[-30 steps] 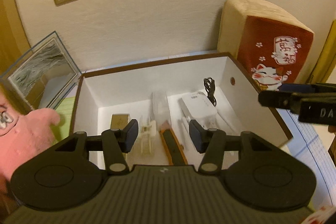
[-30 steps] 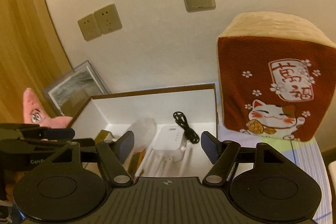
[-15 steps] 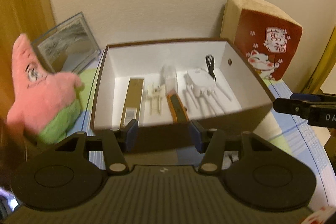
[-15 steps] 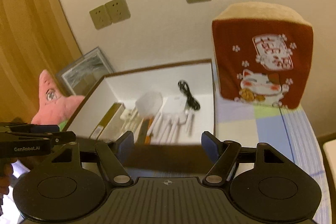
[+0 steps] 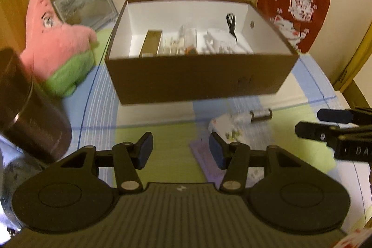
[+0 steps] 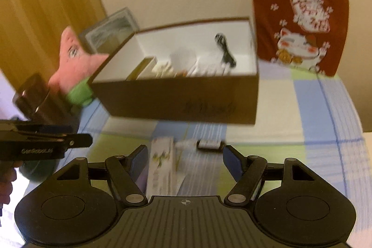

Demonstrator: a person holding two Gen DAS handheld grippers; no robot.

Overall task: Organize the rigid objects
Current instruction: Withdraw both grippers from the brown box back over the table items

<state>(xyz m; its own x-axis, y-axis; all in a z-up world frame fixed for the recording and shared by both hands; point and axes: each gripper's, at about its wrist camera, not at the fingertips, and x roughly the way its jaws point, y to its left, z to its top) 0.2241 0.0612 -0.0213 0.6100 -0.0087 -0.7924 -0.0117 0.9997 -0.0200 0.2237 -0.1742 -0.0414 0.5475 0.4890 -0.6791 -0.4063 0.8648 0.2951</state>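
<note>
A brown box (image 5: 200, 78) (image 6: 176, 101) with a white inside stands on the checked cloth. In it lie a gold bar-shaped pack (image 5: 152, 42), a white router (image 5: 220, 40) and a black cable (image 5: 231, 22). In front of the box lie a small black-and-white cylinder (image 5: 260, 114) (image 6: 209, 144), a white printed packet (image 5: 224, 128) (image 6: 162, 169) and a purple flat item (image 5: 209, 162). My left gripper (image 5: 180, 151) hangs open over the cloth, with nothing between its fingers. My right gripper (image 6: 186, 161) is open too, above the packet and just short of the cylinder.
A pink and green plush star (image 5: 58, 39) sits left of the box. A dark cylindrical canister (image 5: 25, 106) stands at the near left. A red cat-print cushion (image 5: 295, 8) leans at the right rear, and a framed picture (image 5: 86, 1) leans against the wall.
Both grippers have drawn back from over the box and sunk a little. The box's front wall and the loose items on the cloth before it have come into view.
</note>
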